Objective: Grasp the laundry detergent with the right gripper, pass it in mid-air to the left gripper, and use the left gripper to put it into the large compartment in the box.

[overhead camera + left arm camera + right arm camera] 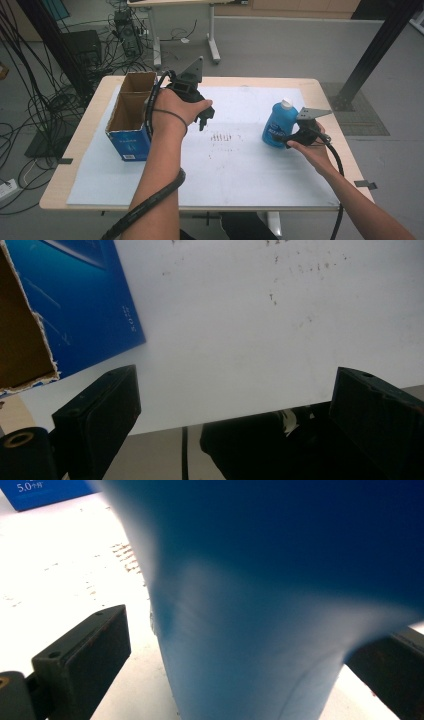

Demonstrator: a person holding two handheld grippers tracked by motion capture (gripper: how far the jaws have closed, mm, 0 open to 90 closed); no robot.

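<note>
A blue bottle (279, 125) with a white cap stands upright on the white mat (240, 170), right of centre. My right gripper (293, 140) is at its base from the near right side, open. In the right gripper view the bottle (260, 630) stands between the jaws, and a gap shows at the left jaw. My left gripper (206, 120) hovers above the mat just right of an open-topped blue cardboard box (130, 117). It is open, its jaws spread wide with nothing between them, and the box's blue side (75, 305) shows at upper left.
The box stands at the table's left side, its torn cardboard inside facing up. Small dark marks (222, 137) dot the mat's centre. The wooden table edge (75, 145) borders the mat. Cables, a desk leg and a black post lie on the floor beyond.
</note>
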